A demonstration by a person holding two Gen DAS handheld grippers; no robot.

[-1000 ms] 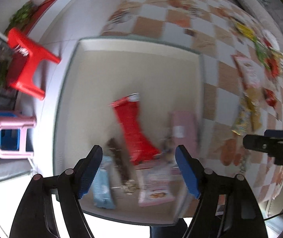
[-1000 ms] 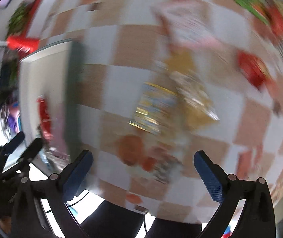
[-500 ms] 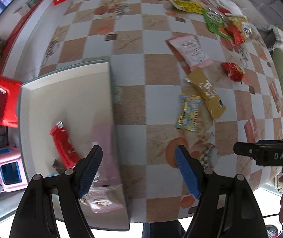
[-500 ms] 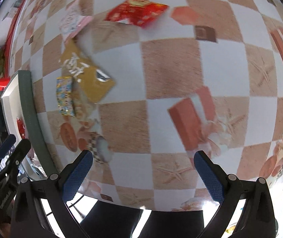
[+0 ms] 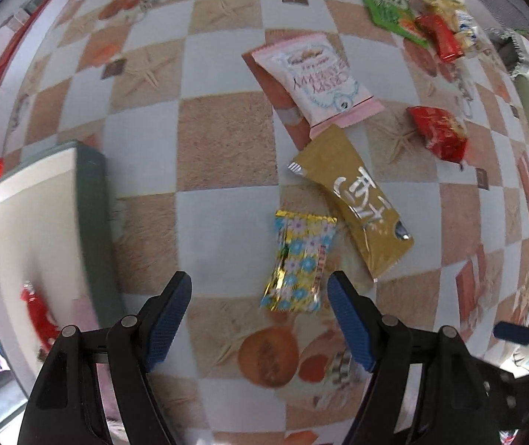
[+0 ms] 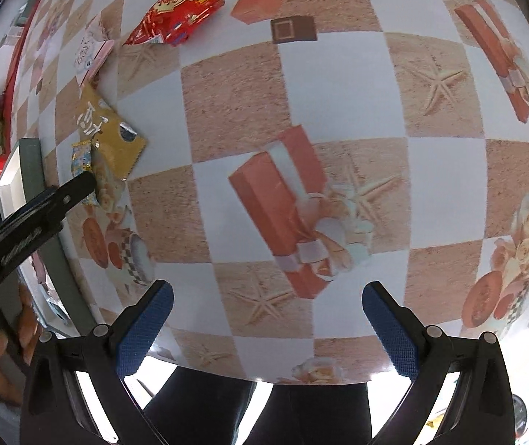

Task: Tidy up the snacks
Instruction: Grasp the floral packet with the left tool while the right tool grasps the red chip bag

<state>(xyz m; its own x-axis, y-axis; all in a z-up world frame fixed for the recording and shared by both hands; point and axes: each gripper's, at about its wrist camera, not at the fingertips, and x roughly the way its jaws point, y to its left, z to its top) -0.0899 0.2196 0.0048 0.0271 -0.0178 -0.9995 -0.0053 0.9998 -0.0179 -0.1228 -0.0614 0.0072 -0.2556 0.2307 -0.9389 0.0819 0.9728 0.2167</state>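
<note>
Floral snack packet (image 5: 299,261): light, crinkly, slippery foil; pinch its mid-width. Left gripper (image 5: 259,286) spread wide, empty.

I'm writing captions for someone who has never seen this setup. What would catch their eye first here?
Probably the checkered tablecloth with its starfish and gift-box prints, strewn with bright snack packets. Nearest the open left claw lies a gold packet with blue flowers; a mustard-gold packet and a pink-and-white bag sit beyond it. At the left edge stands a white tray with a grey rim, already holding a red packet.
</note>
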